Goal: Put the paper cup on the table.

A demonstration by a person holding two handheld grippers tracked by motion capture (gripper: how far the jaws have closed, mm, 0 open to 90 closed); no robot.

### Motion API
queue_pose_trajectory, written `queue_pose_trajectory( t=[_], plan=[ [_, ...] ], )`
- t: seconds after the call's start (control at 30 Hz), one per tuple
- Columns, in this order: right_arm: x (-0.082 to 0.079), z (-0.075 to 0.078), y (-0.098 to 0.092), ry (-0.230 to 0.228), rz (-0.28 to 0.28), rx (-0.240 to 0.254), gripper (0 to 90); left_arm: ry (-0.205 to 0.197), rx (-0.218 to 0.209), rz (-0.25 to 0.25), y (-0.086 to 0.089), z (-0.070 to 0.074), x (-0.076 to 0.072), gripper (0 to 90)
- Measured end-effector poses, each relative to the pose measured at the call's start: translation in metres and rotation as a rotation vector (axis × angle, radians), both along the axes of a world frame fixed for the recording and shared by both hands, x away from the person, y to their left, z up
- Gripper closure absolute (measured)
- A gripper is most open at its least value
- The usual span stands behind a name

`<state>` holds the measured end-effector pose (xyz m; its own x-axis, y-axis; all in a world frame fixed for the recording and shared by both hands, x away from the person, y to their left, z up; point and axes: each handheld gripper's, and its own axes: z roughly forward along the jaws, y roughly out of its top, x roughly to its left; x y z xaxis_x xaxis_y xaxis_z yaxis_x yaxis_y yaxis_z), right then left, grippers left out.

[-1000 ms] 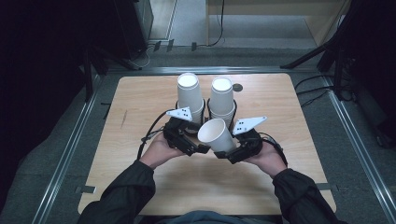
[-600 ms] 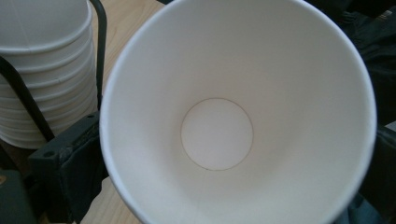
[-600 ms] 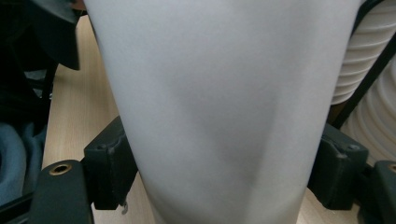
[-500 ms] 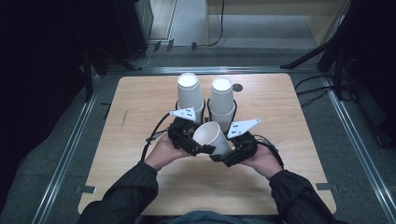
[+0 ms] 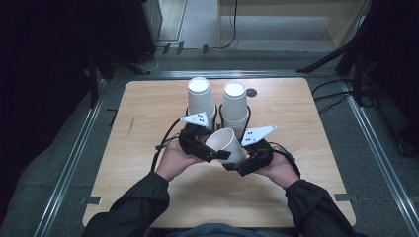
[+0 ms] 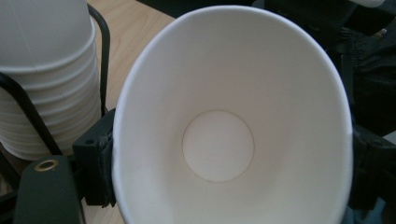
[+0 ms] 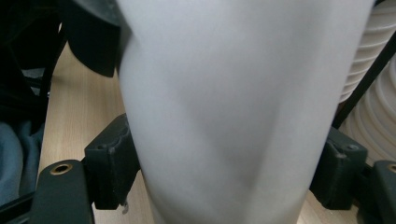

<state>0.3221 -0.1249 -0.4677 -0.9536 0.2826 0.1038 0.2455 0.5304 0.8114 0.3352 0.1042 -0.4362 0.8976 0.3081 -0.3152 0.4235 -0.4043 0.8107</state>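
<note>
From above, both hands meet over the near middle of the table (image 5: pixel 148 113), a white paper cup (image 5: pixel 226 144) tipped between them, just near of two cup stacks (image 5: pixel 217 103).

In the left gripper view, the left hand-held gripper (image 6: pixel 224 154) has just been closing, its jaws flanking the cup's rim, seemingly touching it.

In the right gripper view, the right hand-held gripper (image 7: pixel 224 172) clamps the cup's wall, half-open.
</note>
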Motion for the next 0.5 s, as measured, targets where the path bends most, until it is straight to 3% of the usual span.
queue_pose_trajectory(
  t=[0.07, 0.2, 0.3, 0.33, 0.5],
  plan=[
    [0.0005, 0.0004, 0.0008, 0.011, 0.003, 0.009, 21.2, -0.018, 0.003, -0.001, -0.0002, 0.0021, -0.0011, 15.6],
    [-0.0004, 0.0009, 0.0032, 0.027, -0.003, 0.002, 16.0, -0.012, 0.017, -0.006, 0.0005, 0.0022, -0.0005, 17.4],
    [-0.0006, 0.0016, 0.0046, 0.016, -0.017, -0.007, 12.9, -0.008, 0.023, -0.014, 0.0016, 0.0036, -0.0004, 18.0],
    [-0.0009, 0.0026, 0.0044, 0.016, -0.029, -0.007, 9.8, -0.024, 0.026, -0.014, 0.0035, 0.0069, -0.0011, 18.0],
    [-0.0009, 0.0038, -0.0002, 0.034, -0.024, -0.013, 8.9, -0.027, 0.031, -0.004, 0.0078, 0.0108, 0.0003, 18.0]
  ],
)
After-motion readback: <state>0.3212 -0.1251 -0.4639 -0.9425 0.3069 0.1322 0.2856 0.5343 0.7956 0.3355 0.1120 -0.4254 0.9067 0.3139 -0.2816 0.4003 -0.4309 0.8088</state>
